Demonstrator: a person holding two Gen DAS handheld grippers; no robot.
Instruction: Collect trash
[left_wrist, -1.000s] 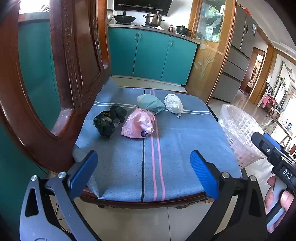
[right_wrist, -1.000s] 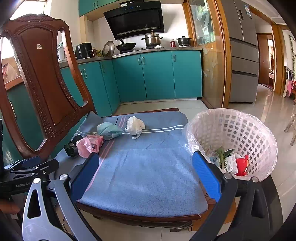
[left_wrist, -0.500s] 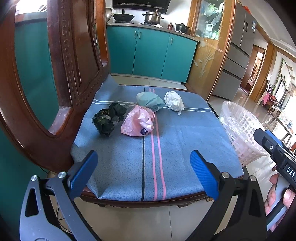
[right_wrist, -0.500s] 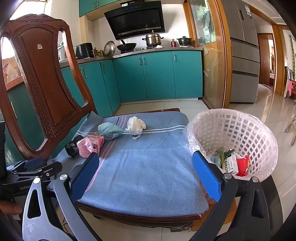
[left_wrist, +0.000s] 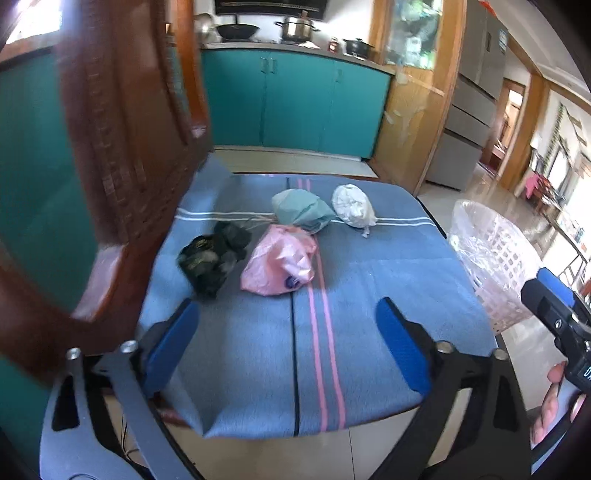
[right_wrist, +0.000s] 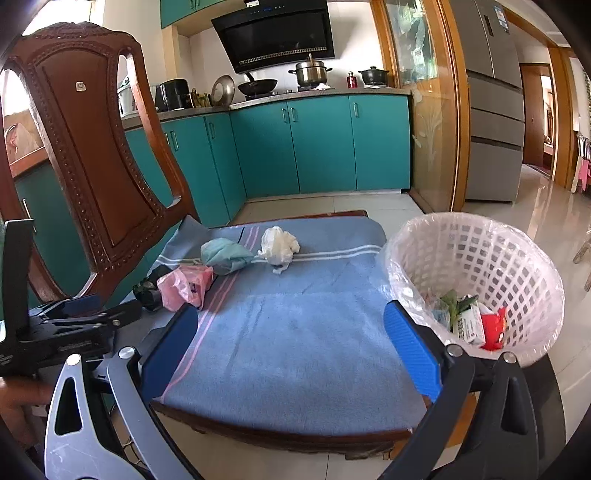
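Note:
Several pieces of trash lie on the blue chair cushion (left_wrist: 369, 288): a black crumpled bag (left_wrist: 210, 258), a pink bag (left_wrist: 282, 264), a teal bag (left_wrist: 301, 210) and a white wad (left_wrist: 352, 206). They also show in the right wrist view: the black bag (right_wrist: 147, 291), the pink bag (right_wrist: 186, 286), the teal bag (right_wrist: 225, 254), the white wad (right_wrist: 279, 243). My left gripper (left_wrist: 286, 343) is open and empty over the cushion's front, short of the black and pink bags. My right gripper (right_wrist: 290, 350) is open and empty at the cushion's front edge, left of the white basket (right_wrist: 476, 258).
The lined white basket, also in the left wrist view (left_wrist: 491, 258), stands on the floor right of the chair and holds some wrappers (right_wrist: 469, 321). The carved wooden chair back (right_wrist: 92, 147) rises on the left. Teal kitchen cabinets (right_wrist: 321, 144) stand behind across tiled floor.
My left gripper has moved forward over the cushion toward the black and pink bags. The right gripper has barely moved. Both stay open.

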